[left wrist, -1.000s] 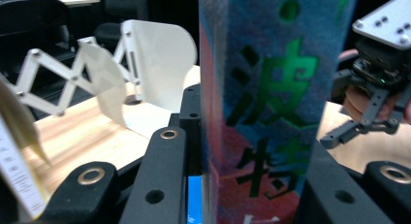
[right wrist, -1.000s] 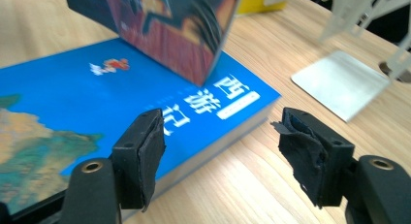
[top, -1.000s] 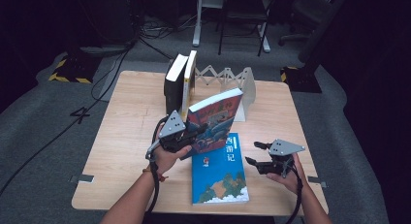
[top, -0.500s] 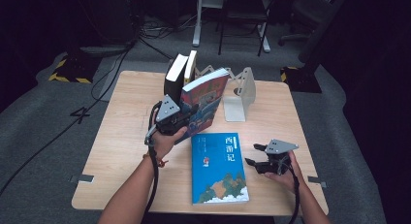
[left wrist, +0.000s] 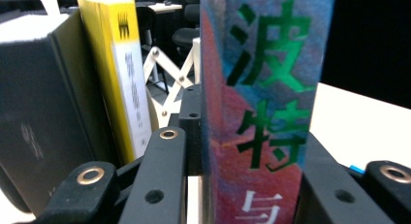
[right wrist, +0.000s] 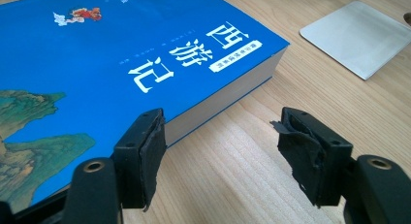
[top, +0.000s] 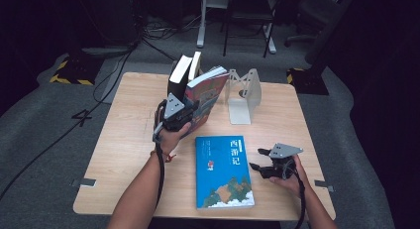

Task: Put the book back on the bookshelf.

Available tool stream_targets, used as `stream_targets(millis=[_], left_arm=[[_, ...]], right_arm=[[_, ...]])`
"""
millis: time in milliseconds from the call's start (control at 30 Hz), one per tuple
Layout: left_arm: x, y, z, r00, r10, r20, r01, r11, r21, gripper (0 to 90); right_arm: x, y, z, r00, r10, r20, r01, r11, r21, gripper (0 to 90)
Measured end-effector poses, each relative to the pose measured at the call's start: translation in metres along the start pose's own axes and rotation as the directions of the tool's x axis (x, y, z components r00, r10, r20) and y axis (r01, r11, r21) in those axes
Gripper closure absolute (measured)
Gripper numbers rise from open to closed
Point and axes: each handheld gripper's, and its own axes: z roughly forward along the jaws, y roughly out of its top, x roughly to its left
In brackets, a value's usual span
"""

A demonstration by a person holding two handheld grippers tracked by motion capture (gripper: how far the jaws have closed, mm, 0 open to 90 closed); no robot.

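A colourful paperback book with a red-and-blue cover (top: 205, 97) is held upright and tilted above the light wooden table (top: 129, 135) by the left gripper (top: 181, 115), whose jaws are clamped on its lower spine. In the left gripper view the spine with green characters (left wrist: 264, 103) is seen pinched between the two black jaws. Just beside it, two books stand on the table: a thick black book (top: 179, 73) and a yellow-spined book (top: 194, 66), the latter nearer the held one. A white metal bookend (top: 242, 92) stands to the other side, apart from the held book. A blue paperback book with white characters (top: 223, 169) lies flat near the table's front edge. The right gripper (top: 261, 162) is held just beside its right edge, jaws apart and nothing between them; in the right gripper view one jaw is seen close against the book's edge (right wrist: 145, 64).
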Motion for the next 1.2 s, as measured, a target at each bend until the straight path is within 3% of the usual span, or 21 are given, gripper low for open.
stream_targets(millis=[67,500,633,900,1200], left_arm=[[0.002,-0.003,-0.002,0.9997,-0.024,0.005,0.024,0.9996,-0.016,74.0],[0.010,-0.023,-0.023,0.9992,-0.040,0.001,0.040,0.9991,0.010,73.8],[0.016,-0.029,-0.027,0.9980,-0.064,-0.003,0.064,0.9979,0.010,73.8],[0.017,-0.032,-0.025,0.9949,-0.095,0.035,0.095,0.9954,-0.005,73.3],[0.017,-0.041,-0.022,0.9942,-0.107,0.012,0.107,0.9941,0.019,68.1]], right_arm=[[0.000,0.000,0.000,1.0000,-0.002,0.003,0.002,1.000,0.002,34.5],[0.004,0.001,0.002,0.9996,-0.027,0.002,0.027,0.999,0.017,35.1],[0.004,0.002,0.003,0.9996,-0.029,0.004,0.029,0.999,0.017,35.0],[0.006,0.004,0.006,0.9993,-0.037,-0.006,0.037,0.999,0.021,34.7],[0.008,0.003,0.006,0.9991,-0.041,-0.013,0.042,0.999,0.033,34.1]])
